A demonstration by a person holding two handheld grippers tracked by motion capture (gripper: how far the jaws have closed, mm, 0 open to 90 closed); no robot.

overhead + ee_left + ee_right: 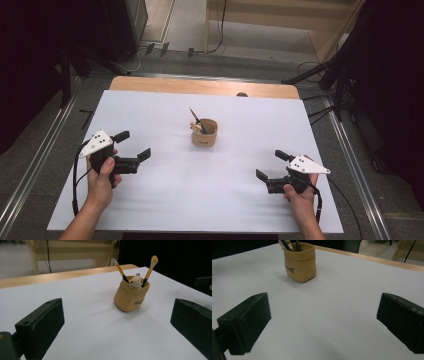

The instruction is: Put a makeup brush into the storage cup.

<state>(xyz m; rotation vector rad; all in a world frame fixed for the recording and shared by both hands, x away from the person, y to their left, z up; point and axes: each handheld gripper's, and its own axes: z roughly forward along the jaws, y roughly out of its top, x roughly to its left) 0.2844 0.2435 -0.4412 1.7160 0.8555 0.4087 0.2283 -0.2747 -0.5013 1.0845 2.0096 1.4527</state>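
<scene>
Both tools sit wide open and empty, the left tool (131,145) and the right tool (272,166) resting low on the white table (150,200), each well apart from the pot (204,132) that stands mid-table between them.

Reaching for the pot looks like the step in hand. I'd bring one tool in level, jaws either side of the pot's body below the rolled rim, and close gently, since the tan sack shape looks soft or at least rounded and could tip. Lifting a brush (149,270) instead calls for a pinch high on the handle.

The brushes are slim, with yellow handles and dark ferrules. A small cream figure (136,280) peeks over the rim. The table cover is matt and smooth.
</scene>
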